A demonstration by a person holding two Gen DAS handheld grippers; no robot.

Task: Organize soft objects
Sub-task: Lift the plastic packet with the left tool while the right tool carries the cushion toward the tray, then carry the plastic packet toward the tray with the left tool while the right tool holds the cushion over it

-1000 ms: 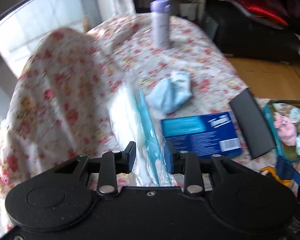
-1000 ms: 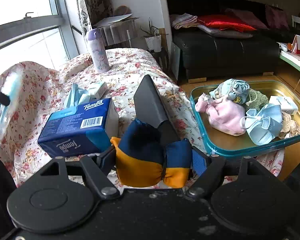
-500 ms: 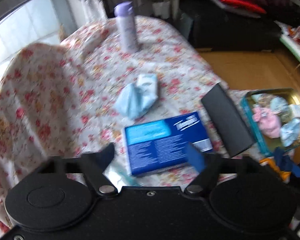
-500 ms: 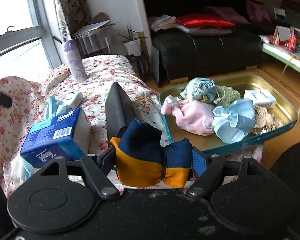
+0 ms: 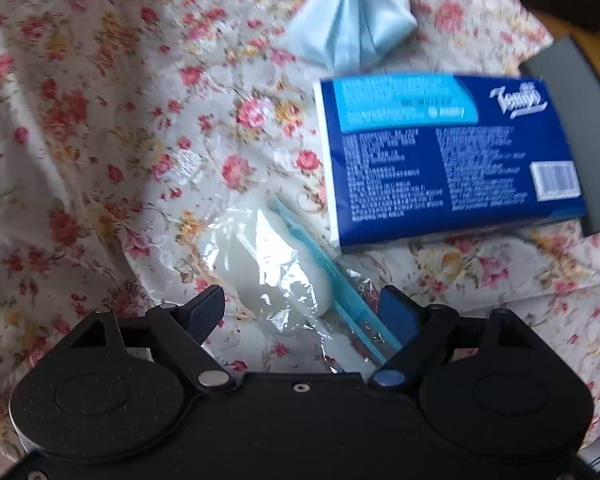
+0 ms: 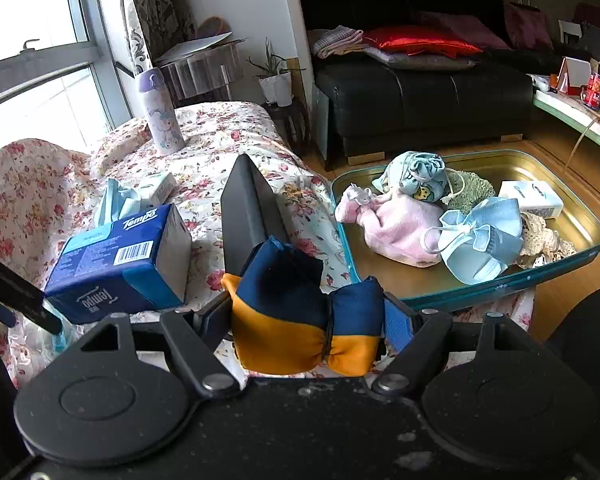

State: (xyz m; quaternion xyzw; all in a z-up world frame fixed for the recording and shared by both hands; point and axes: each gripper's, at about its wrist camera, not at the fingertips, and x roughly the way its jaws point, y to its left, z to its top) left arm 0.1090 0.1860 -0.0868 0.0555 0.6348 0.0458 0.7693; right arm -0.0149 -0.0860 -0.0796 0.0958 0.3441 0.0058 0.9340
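left claw point(image 5: 302, 308) wide over the plastic bag point(image 5: 284, 280) by the tissue pack point(image 5: 452, 156), right claw point(image 6: 308, 320) gripping the beanbag point(image 6: 300, 316), slippery film might slide out

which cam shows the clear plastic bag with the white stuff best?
Left wrist: the clear plastic bag lies on the floral cloth, in full view between the open left tool fingers. Right wrist catches only a sliver at the lower left edge, beside the tissue pack.

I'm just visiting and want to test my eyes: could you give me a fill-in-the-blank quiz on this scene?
1. The right claw grips a navy and ____ cushion.
2. The tissue pack is mostly ____.
3. The pink hat lies in a ____.
4. The left claw is ____ above a plastic bag.

Missing words: yellow; blue; tin; open
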